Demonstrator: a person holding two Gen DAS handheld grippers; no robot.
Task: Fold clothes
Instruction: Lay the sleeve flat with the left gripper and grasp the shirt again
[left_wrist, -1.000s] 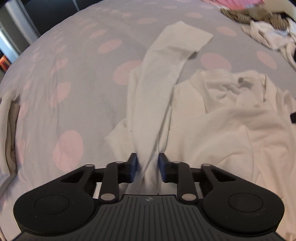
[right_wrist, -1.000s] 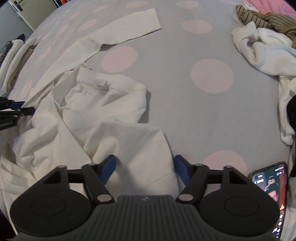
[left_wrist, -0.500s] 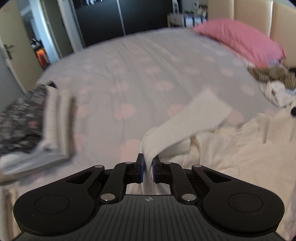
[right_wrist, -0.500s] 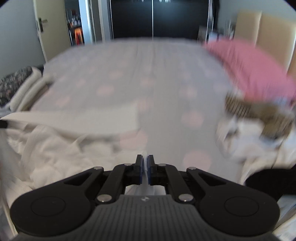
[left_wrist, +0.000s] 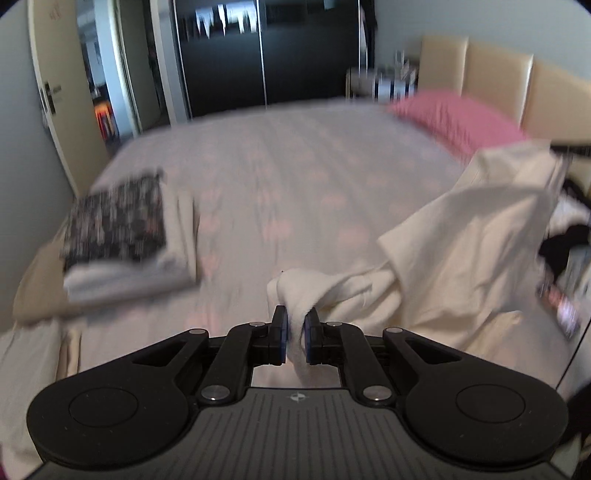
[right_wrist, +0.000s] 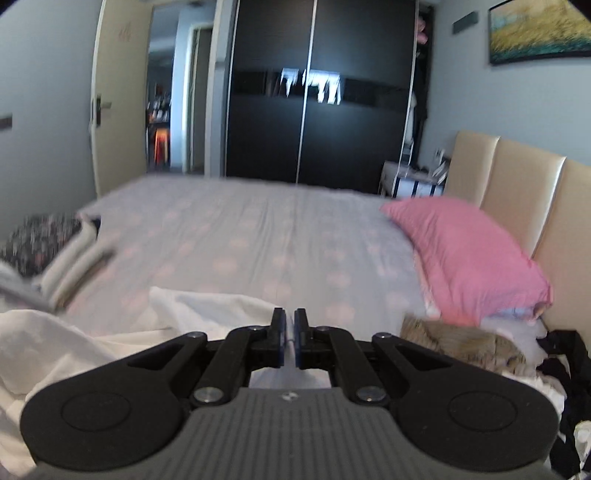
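1. Cream shirt (left_wrist: 461, 258) hangs lifted above the bed (left_wrist: 295, 177), bunched cloth clenched in my left tongs (left_wrist: 295, 328).
2. My right tongs (right_wrist: 289, 336) pinch a thin edge of the same cloth, their pads nearly meeting.
3. Folded clothes (left_wrist: 122, 236) sit stacked at the bed's left edge.

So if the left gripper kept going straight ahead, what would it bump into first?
Probably the bed. The left gripper, shut on the white garment, points down at bare dotted sheet between the folded pile and the pink pillow. Depth is hard to judge.
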